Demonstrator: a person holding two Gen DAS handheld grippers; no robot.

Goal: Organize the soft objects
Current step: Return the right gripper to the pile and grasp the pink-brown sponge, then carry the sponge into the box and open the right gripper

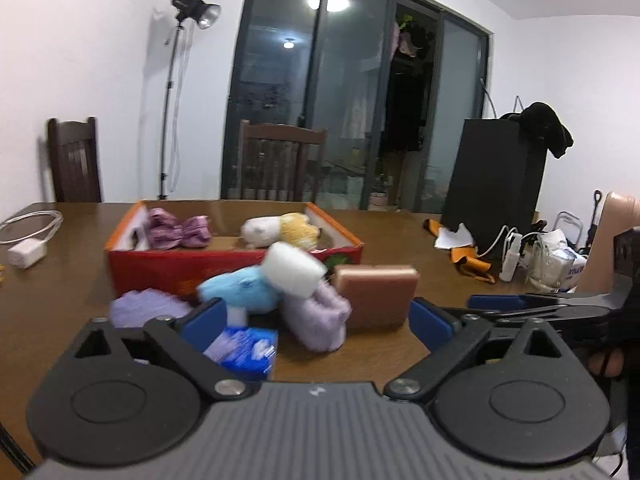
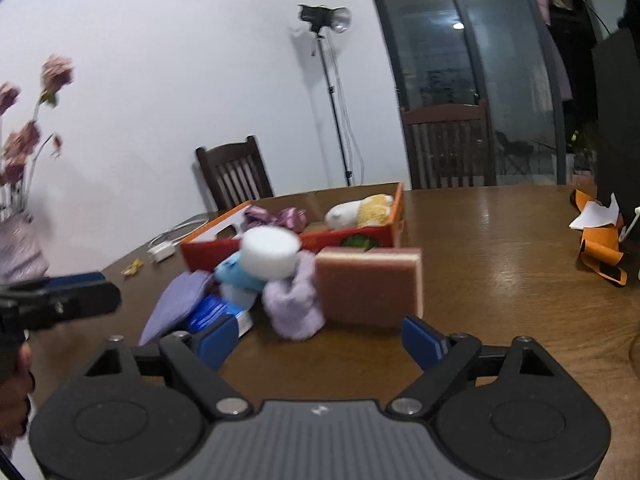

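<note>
A pile of soft things lies on the brown table in front of a red and orange box [image 1: 192, 268] [image 2: 356, 236]. In it are a white foam block [image 1: 294, 270] [image 2: 270, 252], a light blue plush [image 1: 240, 290] [image 2: 234, 270], a lilac fuzzy sock [image 1: 318, 320] [image 2: 294, 306], a brown-pink sponge [image 1: 378, 294] [image 2: 370, 284], a purple cloth [image 1: 146, 306] [image 2: 176, 302] and a blue packet [image 1: 246, 350] [image 2: 214, 314]. The box holds a purple bow [image 1: 178, 228] [image 2: 276, 216] and a white-yellow plush [image 1: 280, 230] [image 2: 360, 208]. My left gripper [image 1: 316, 318] is open just before the pile. My right gripper [image 2: 320, 340] is open, nothing between its fingers.
A white charger and cable [image 1: 30, 240] [image 2: 168, 244] lie at the table's left. Orange scraps and paper [image 1: 460, 248] [image 2: 600, 236], a black box [image 1: 494, 176] and clutter sit at the right. Dark wooden chairs [image 1: 280, 160] [image 2: 448, 144] stand behind the table. A vase of pink flowers [image 2: 20, 216] stands far left.
</note>
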